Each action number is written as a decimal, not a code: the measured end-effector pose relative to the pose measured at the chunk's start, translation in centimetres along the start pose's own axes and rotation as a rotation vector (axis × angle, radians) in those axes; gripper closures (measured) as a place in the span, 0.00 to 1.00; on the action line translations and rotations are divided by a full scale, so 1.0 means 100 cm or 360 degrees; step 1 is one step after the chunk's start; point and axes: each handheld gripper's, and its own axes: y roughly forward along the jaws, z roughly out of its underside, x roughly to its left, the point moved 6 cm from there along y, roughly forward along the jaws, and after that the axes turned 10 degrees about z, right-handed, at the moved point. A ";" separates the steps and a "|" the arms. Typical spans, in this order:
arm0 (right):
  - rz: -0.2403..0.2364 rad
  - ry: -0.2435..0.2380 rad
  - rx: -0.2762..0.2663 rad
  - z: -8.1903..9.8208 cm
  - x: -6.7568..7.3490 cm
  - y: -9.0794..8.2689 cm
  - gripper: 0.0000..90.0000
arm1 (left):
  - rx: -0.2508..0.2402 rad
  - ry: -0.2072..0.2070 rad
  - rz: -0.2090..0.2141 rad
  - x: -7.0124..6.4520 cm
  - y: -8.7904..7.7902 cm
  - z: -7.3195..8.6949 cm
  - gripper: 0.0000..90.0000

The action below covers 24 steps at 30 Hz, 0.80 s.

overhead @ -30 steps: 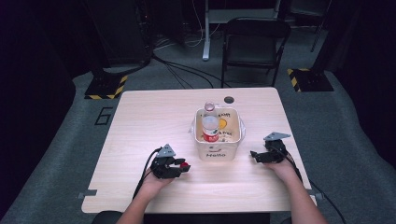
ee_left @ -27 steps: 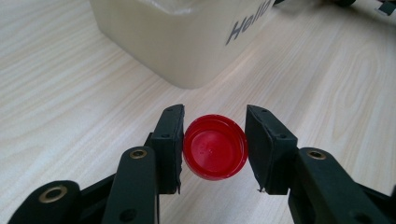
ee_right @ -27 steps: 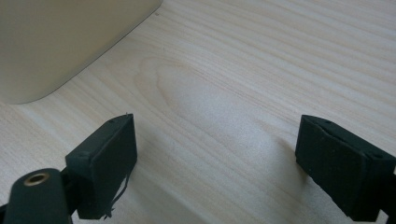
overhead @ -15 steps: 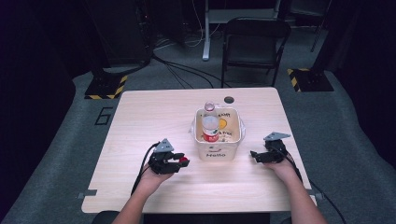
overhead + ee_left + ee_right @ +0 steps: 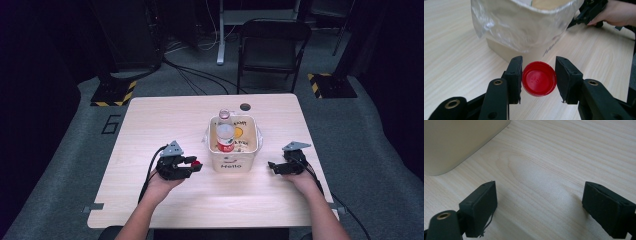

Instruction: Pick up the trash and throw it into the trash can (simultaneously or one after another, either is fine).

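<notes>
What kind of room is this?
Probably a lab or recording studio: a lone wooden table on grey carpet, cables trailing across the floor, and hazard-striped stand bases around it.

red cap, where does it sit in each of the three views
High view: red cap at lower left of centre, in the left gripper, just left of the white bin.
Left gripper view: red cap at lower centre, pinched between the two black jaws, with the bin behind it.
Right gripper view: not in it.
Shared landmark: the white bin, at the top left corner of the right gripper view.
</notes>
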 end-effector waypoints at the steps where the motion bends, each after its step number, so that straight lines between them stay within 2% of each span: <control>1: 0.0000 0.0000 0.0000 0.000 0.000 0.000 0.13 | -0.0001 0.0014 -0.0002 0.000 -0.002 -0.003 0.65; 7: 0.0000 0.0001 0.0000 0.000 0.000 0.000 0.13 | -0.0017 0.0032 0.0002 -0.004 -0.009 -0.019 0.65; 10: 0.0000 0.0001 0.0000 0.000 0.000 0.000 0.13 | -0.0024 0.0071 0.0007 -0.007 -0.014 -0.034 0.65; 11: 0.0000 0.0001 0.0000 0.000 0.000 0.000 0.13 | -0.0024 0.0071 0.0007 -0.007 -0.014 -0.034 0.65; 15: 0.0000 0.0001 0.0000 0.000 0.000 0.000 0.13 | -0.0017 0.0139 0.0002 -0.011 -0.019 -0.053 0.65; 17: 0.0000 0.0001 0.0000 0.000 0.000 0.000 0.13 | -0.0033 0.0137 0.0009 -0.012 -0.019 -0.058 0.65; 18: -0.0001 0.0000 0.0000 0.000 0.000 0.000 0.13 | -0.0042 0.0148 0.0020 -0.013 -0.021 -0.066 0.65; 19: -0.0001 0.0000 0.0000 0.000 0.000 0.000 0.13 | -0.0042 0.0148 0.0020 -0.013 -0.021 -0.066 0.65; 24: -0.0001 0.0001 0.0000 0.000 0.000 0.000 0.13 | -0.0056 0.0159 0.0045 -0.017 -0.021 -0.088 0.65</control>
